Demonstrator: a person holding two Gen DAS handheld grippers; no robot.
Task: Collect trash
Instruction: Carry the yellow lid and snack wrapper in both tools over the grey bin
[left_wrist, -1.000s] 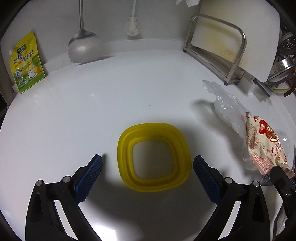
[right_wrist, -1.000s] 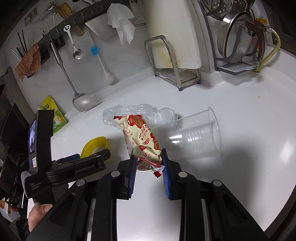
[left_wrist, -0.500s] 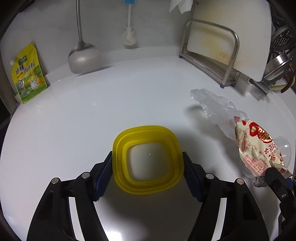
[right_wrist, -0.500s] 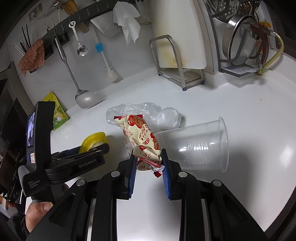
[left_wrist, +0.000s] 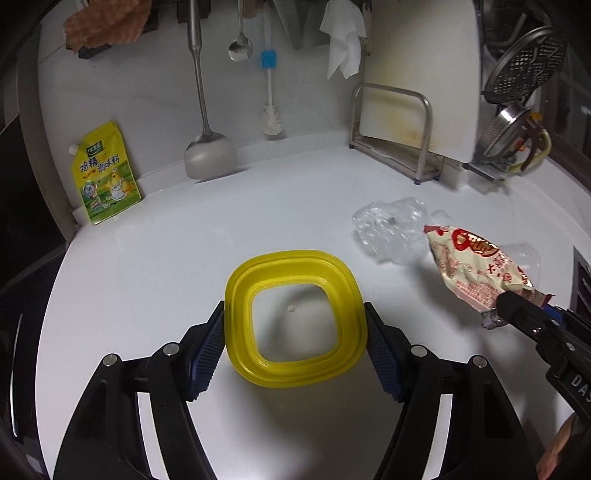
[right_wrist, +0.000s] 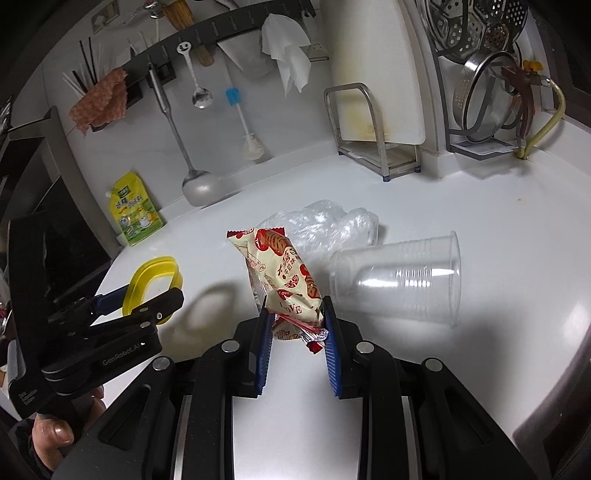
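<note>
My left gripper (left_wrist: 294, 345) is shut on a yellow square container (left_wrist: 295, 321), its blue pads pressed on both sides, held just above the white counter (left_wrist: 184, 240). The container also shows in the right wrist view (right_wrist: 153, 282). My right gripper (right_wrist: 297, 338) is shut on the end of a cream and red snack wrapper (right_wrist: 282, 275), held off the counter. The wrapper shows at the right in the left wrist view (left_wrist: 476, 273). A crumpled clear plastic bag (right_wrist: 325, 225) and a clear plastic cup (right_wrist: 402, 280) on its side lie just beyond the wrapper.
A yellow seasoning pouch (left_wrist: 105, 175) leans on the back wall at left. A ladle (left_wrist: 208, 147), a spoon and a brush hang there. A cutting board in a metal rack (left_wrist: 406, 122) and a dish rack with strainers (right_wrist: 491, 99) stand at the back right.
My left gripper has closed on the yellow container and lifted it, with the view tilting up toward the wall. My right gripper still holds the wrapper, now slightly higher and farther back.
</note>
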